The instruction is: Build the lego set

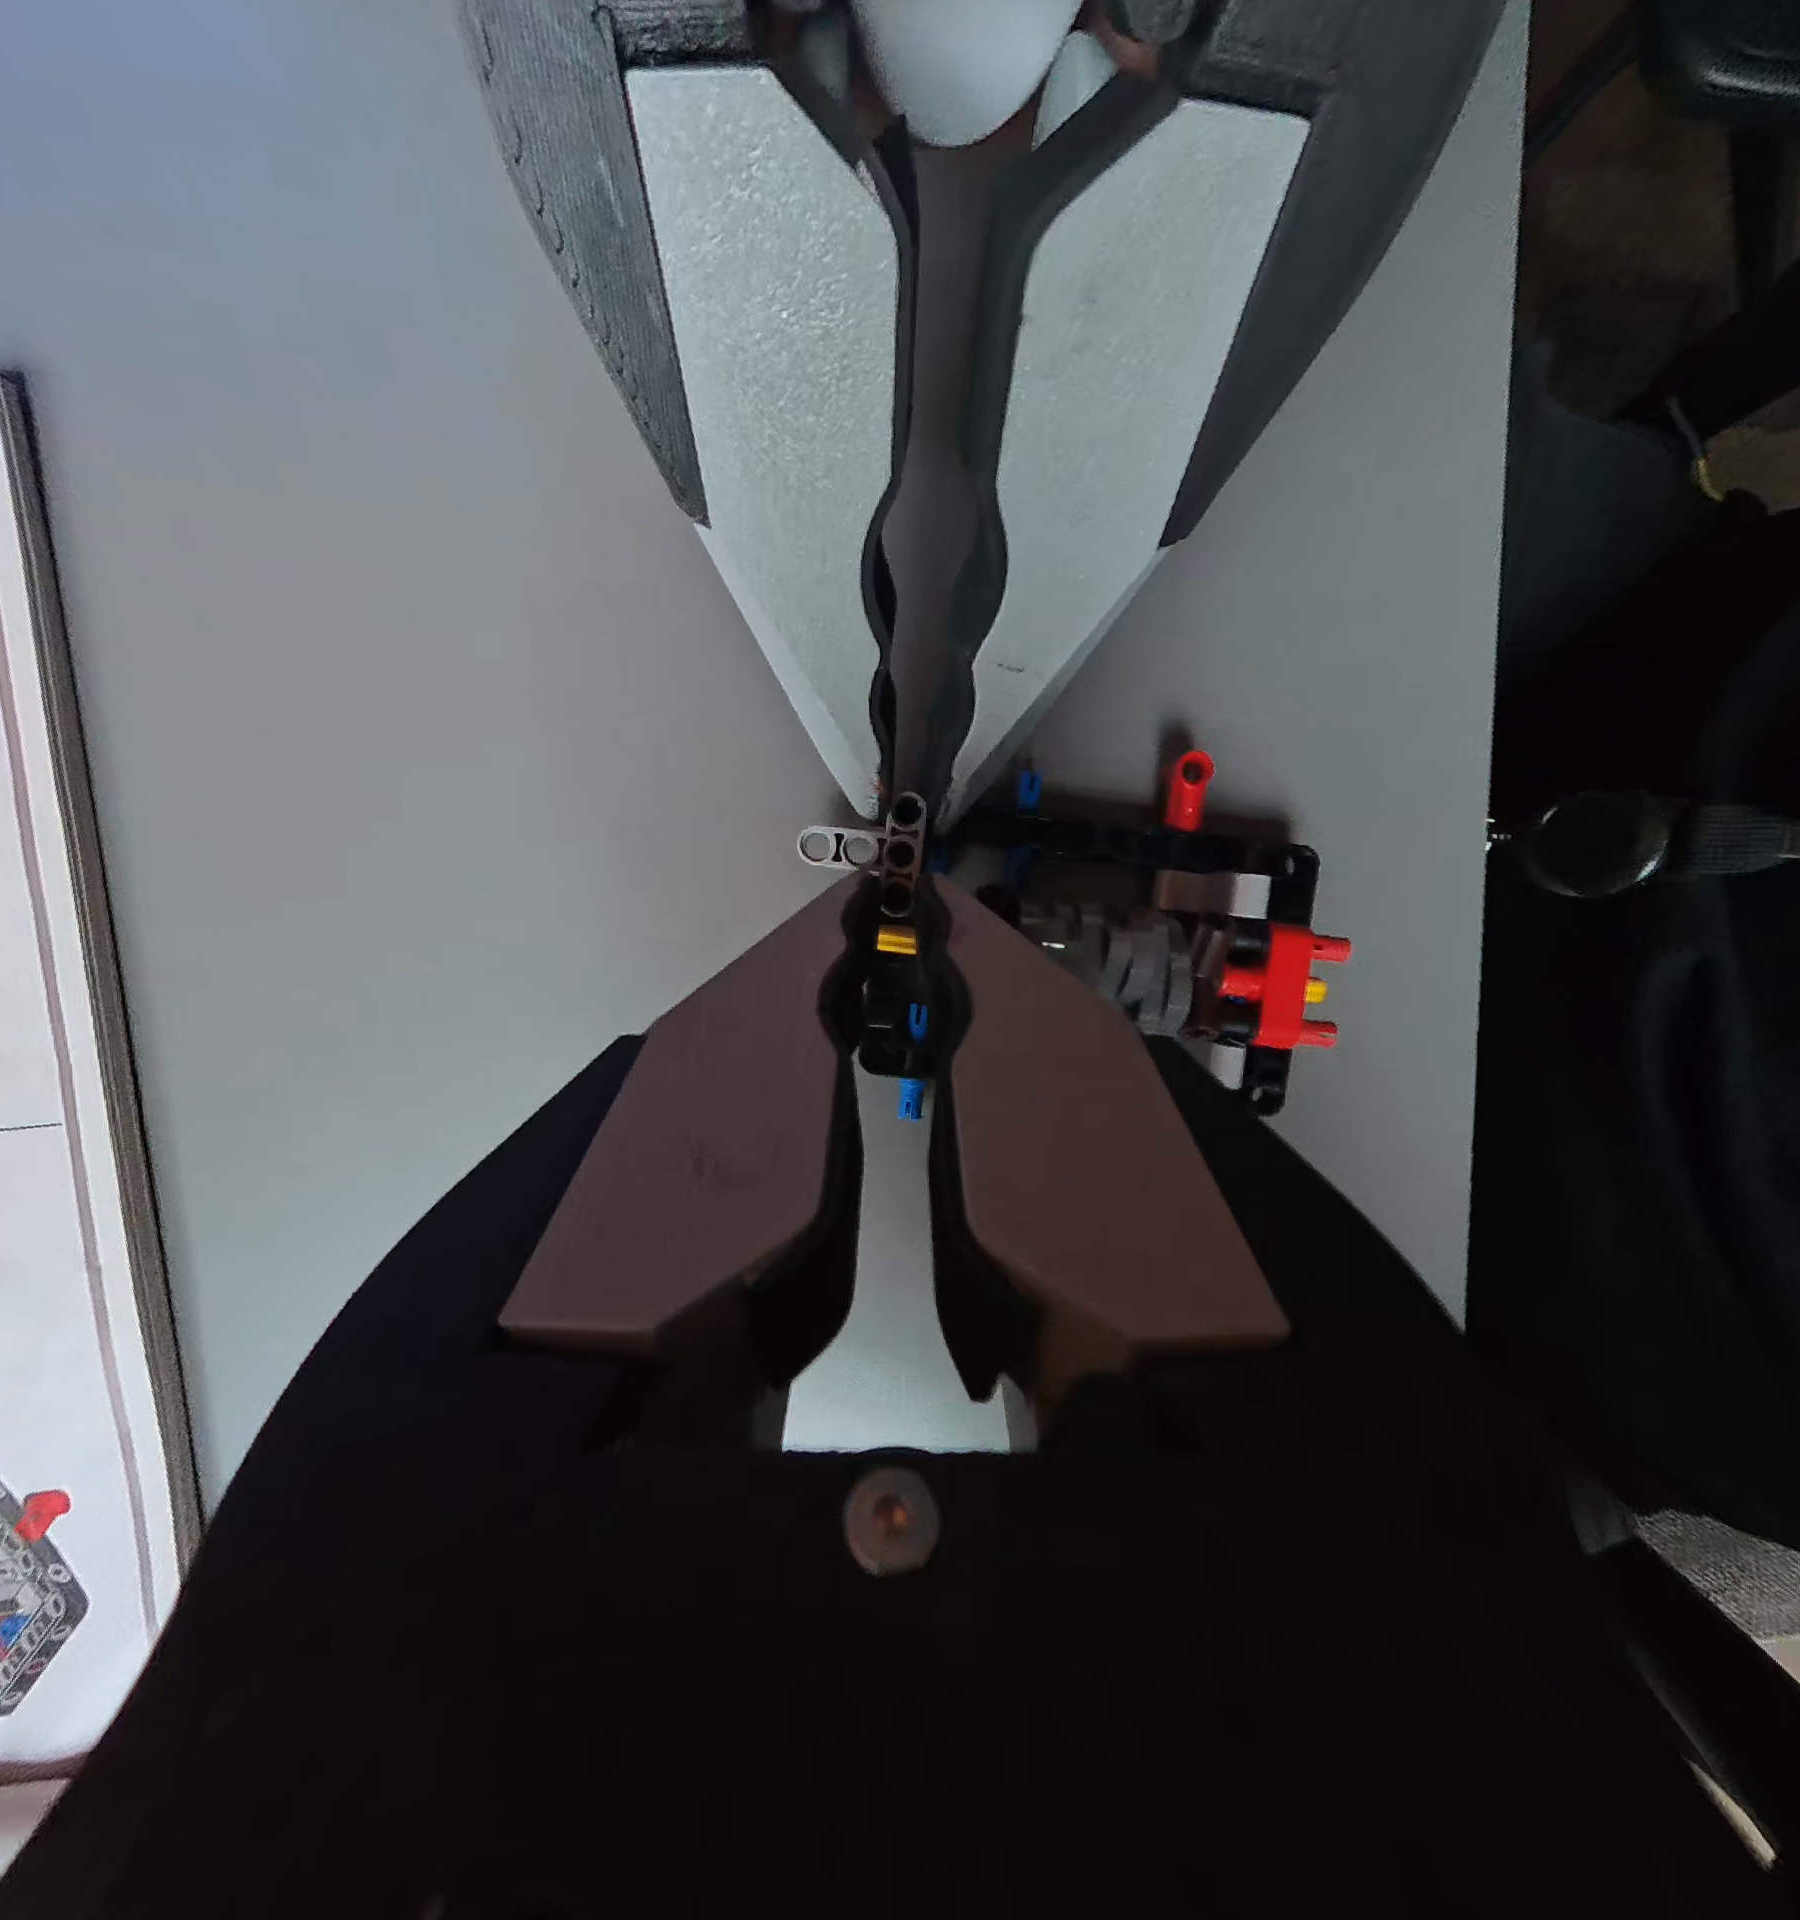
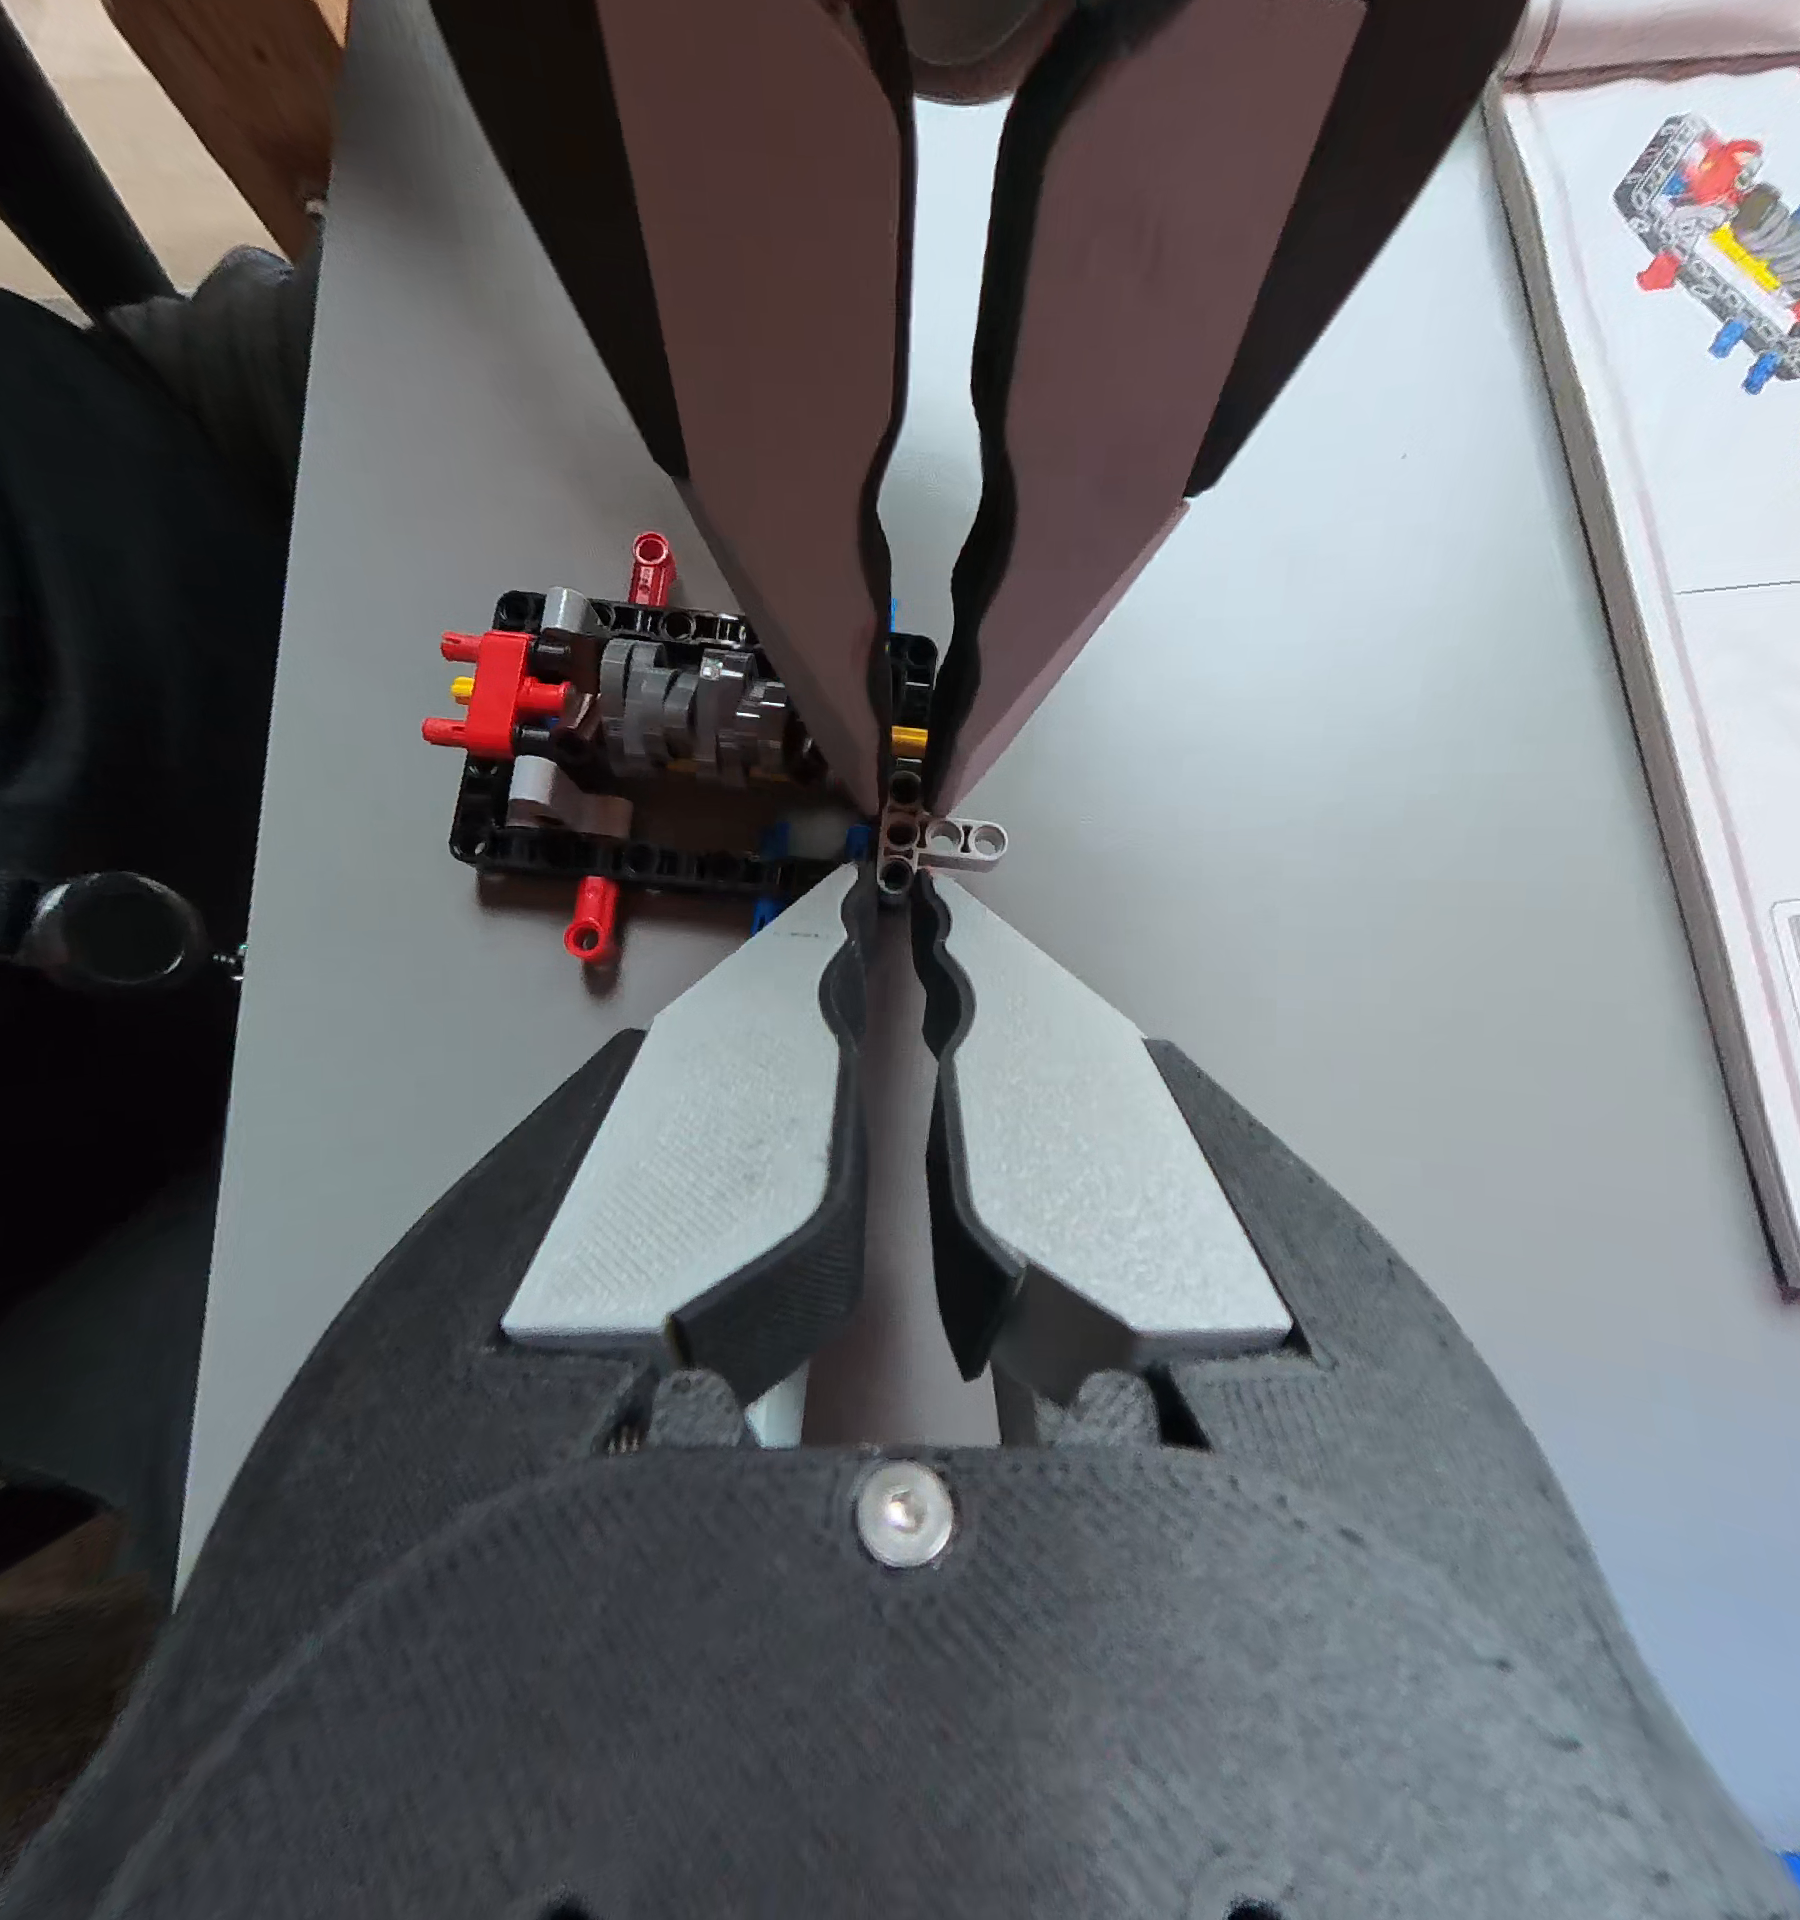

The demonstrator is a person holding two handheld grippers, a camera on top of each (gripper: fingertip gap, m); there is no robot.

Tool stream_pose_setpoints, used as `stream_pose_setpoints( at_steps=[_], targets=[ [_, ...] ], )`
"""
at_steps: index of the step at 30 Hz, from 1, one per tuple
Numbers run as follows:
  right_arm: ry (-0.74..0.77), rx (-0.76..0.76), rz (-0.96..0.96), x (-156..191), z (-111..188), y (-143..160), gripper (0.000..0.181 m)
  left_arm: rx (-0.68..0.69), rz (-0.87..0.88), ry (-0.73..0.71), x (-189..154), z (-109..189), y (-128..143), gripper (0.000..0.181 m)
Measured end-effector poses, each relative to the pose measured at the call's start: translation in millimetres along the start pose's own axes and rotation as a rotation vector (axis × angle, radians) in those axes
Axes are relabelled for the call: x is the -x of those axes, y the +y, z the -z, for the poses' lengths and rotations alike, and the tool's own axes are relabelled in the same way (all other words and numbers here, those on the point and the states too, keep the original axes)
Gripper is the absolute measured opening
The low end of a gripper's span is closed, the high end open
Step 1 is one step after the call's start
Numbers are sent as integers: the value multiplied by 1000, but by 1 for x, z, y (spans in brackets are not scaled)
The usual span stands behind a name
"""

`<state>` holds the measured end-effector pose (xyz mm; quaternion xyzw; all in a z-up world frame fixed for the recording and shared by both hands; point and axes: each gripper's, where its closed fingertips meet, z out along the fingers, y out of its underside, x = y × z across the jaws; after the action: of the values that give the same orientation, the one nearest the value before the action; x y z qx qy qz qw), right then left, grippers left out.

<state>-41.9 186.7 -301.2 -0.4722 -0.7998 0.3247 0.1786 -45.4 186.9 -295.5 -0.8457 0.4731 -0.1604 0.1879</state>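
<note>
Meeting tip to tip above the grey table (image 2: 1291, 727), my two grippers share one small piece between them. My left gripper (image 1: 901, 935), the brown one, has its fingers closed on a short black beam (image 1: 904, 852) with round holes, and a yellow pin (image 1: 896, 941) and blue pins (image 1: 914, 1049) show between its pads. My right gripper (image 2: 898, 894), the light grey one, is closed on the other end of the same beam. A small light grey beam (image 2: 969, 834) crosses the black one and sticks out sideways, free of both grippers.

The partly built black frame model (image 2: 667, 727), with red, grey and blue parts, stands on the table just beside the fingertips, close to the table edge where a dark chair is seen. On the opposite side the open instruction booklet (image 2: 1706, 623) lies along the far edge. Between the grippers and the booklet the surface is bare, so there is free room on that side; toward the model the room is narrow.
</note>
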Motion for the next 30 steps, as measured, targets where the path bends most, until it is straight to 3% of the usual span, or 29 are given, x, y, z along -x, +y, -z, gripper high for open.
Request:
stream_pose_setpoints(
  at_steps=[5, 10, 12, 16, 20, 23, 25, 30],
  targets=[
    [-70, -8, -87, 1, 1, -1, 6, -16, 2, 3, -1, 0, -1, 5],
    [-19, -112, -113, -8, 18, -10, 16, -38, 16, 0, 0, -1, -4, 5],
    [-17, -144, -152, -9, 23, -11, 23, -47, -8, -51, 7, 2, -6, 20],
    [9, -145, -193, -8, 23, -5, 25, -144, 22, -66, 13, 29, -17, 37],
    [19, -135, -218, -1, 25, 4, 27, -262, 67, -83, 18, 61, -22, 31],
    [0, -133, -213, 8, 22, 6, 32, -272, 126, -23, 6, 65, -13, 33],
    [-24, -103, -209, 17, 19, 7, 32, -253, 166, 16, -9, 60, -1, 44],
    [-55, -22, -178, 44, 13, 14, 27, -152, 185, -33, -38, 40, 41, 48]
  ],
)
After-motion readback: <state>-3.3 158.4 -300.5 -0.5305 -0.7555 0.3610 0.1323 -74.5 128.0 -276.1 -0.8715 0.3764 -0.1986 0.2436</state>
